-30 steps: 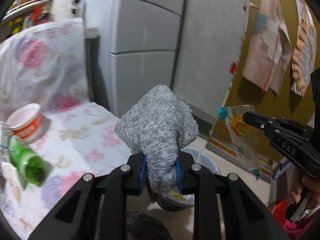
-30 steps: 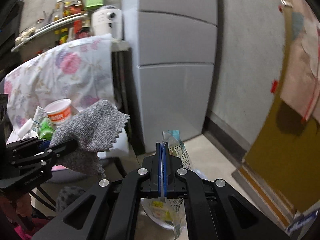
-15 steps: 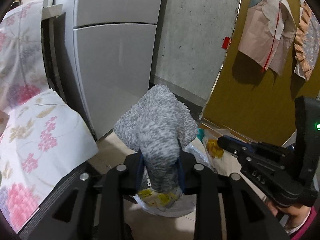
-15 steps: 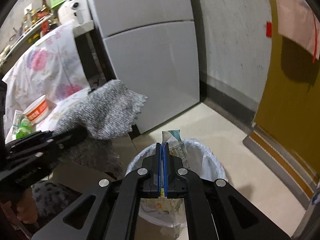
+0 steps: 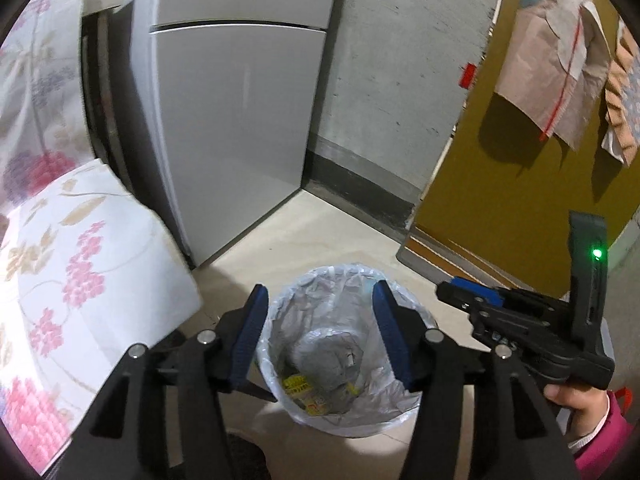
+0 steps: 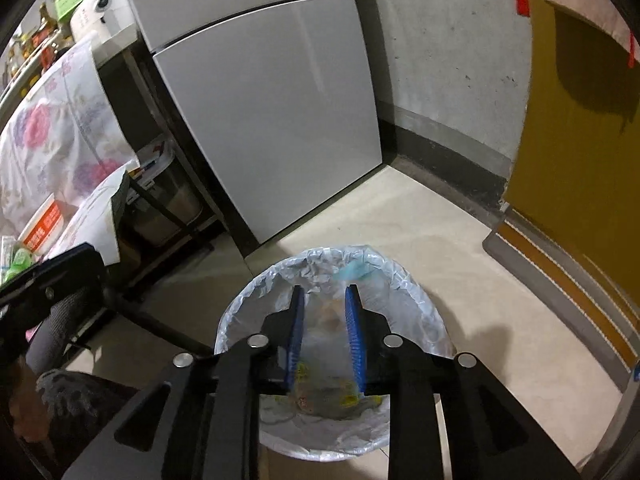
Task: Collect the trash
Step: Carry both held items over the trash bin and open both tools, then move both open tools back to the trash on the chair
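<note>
Our left hand-held gripper (image 5: 318, 300) hangs over the lined trash bin (image 5: 404, 420), its jaws just opened wide with nothing between them; the grey cloth (image 5: 324, 360) lies inside the bin on yellow wrappers. Our right hand-held gripper (image 6: 325, 294) has just been parting too, and we see the clear snack bag (image 6: 326, 344), blurred, between its pads, whether touching we cannot tell. Left stands the floral-covered bench (image 5: 60, 280).
</note>
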Motion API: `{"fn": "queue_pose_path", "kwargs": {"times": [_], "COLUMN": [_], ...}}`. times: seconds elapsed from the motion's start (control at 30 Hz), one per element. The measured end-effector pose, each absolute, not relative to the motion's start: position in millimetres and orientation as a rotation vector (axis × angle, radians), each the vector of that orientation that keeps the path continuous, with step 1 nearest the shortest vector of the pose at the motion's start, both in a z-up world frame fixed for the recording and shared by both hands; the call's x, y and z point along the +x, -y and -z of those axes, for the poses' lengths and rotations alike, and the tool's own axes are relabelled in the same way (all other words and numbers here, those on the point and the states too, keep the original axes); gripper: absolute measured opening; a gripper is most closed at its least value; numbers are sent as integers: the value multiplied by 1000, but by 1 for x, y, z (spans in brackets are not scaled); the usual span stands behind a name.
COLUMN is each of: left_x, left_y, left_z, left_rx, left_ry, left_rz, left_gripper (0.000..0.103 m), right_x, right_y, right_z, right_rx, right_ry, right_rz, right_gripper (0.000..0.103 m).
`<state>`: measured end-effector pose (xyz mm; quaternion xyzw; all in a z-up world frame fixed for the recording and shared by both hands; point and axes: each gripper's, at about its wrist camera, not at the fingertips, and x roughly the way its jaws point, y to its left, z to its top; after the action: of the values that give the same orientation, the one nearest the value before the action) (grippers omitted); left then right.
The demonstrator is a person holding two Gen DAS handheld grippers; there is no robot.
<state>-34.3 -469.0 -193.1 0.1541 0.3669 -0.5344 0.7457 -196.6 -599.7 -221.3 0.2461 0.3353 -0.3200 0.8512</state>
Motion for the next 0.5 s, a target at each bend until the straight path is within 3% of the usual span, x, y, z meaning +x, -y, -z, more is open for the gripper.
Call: {"fn": "queue_pose_path", "kwargs": {"times": [0.37,0.5], "left_x": [-16,-10], "left_y": [395,359], "left_z": [134,118], "left_rx": [255,254], "left_ry": [-689,-662], "left_rz": [1043,980], "left_gripper": [53,54], "right_x": [-207,-187], "right_y": [546,517], "right_z": [115,92], "right_rx": [398,373], "right_ry": [-502,-513], "right_rz": [673,624], "right_gripper": [26,26]}}
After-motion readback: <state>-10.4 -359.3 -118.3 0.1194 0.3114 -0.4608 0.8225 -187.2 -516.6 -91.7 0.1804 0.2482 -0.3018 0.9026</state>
